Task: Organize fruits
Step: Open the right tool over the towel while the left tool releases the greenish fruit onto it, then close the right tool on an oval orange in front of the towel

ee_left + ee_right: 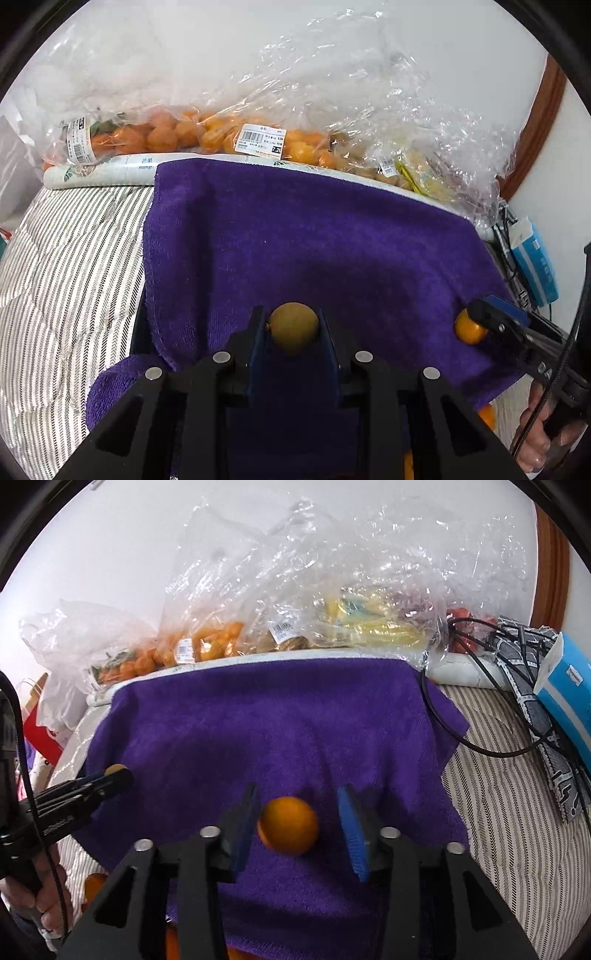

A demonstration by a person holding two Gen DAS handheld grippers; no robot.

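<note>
While its two blue pads press on either side of a small yellowish-brown fruit, the left tongs pinch it just above the purple towel, low in the left wrist view at about six o'clock. In the right wrist view the right tongs stand spread: an orange fruit sits between the pads, touching or almost touching the left pad, with a clear gap to the right pad. This fruit looks blurred, and whether it rests on the towel cannot be told.

From the left camera the right tongs appear at about four o'clock, their tip against the same orange fruit near the towel's right edge. From the right camera the left tongs come in at about nine o'clock, the yellowish fruit showing at their tip, with a hand on the handle below.

Outward, the towel lies spread over a striped quilt on a bed. Beyond the towel's far edge, at about twelve o'clock, clear plastic bags lie in a row: those toward eleven o'clock hold small orange fruits with price labels, and one toward one o'clock holds yellow produce. At about three o'clock in the right view lie a black cable and a blue and white box.
</note>
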